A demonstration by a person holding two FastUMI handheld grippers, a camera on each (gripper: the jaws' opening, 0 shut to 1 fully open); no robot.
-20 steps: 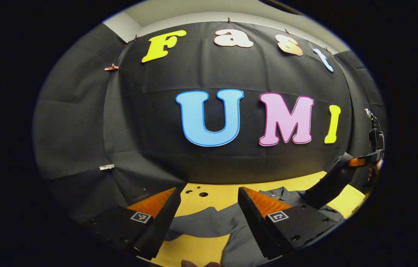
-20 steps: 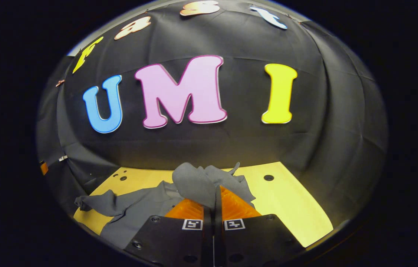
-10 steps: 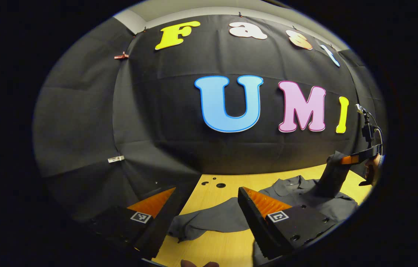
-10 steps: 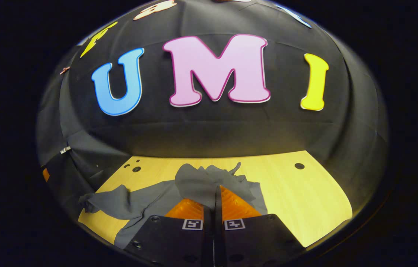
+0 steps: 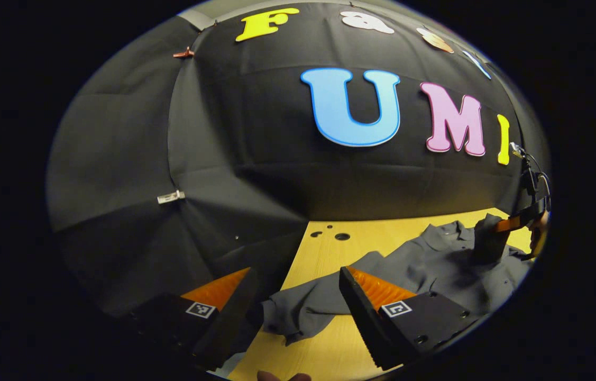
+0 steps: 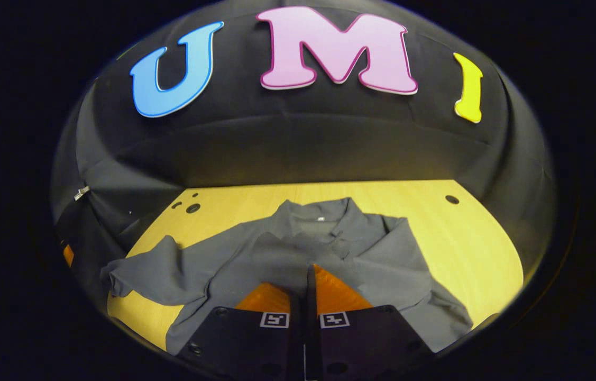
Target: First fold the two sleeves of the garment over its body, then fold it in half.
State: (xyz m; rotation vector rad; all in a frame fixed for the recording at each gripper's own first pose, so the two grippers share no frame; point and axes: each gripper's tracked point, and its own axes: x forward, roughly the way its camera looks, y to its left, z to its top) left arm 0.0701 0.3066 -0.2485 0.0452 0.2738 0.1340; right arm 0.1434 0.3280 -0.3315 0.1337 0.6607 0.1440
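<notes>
since a second ago the right gripper [image 6: 305, 275] has lowered the bunched sleeve [image 6: 282, 259] onto the grey shirt [image 6: 382, 259], which lies spread at lower centre on the yellow table [image 6: 467, 238]. its fingers are pressed together, fabric between them. at the left gripper view's bottom, the left gripper [image 5: 298, 286] gapes wide, holding nothing, above the other sleeve [image 5: 303, 312].

Black cloth wall [image 6: 298, 143] behind yellow wooden table [image 6: 467, 248]; small holes near corners.
</notes>
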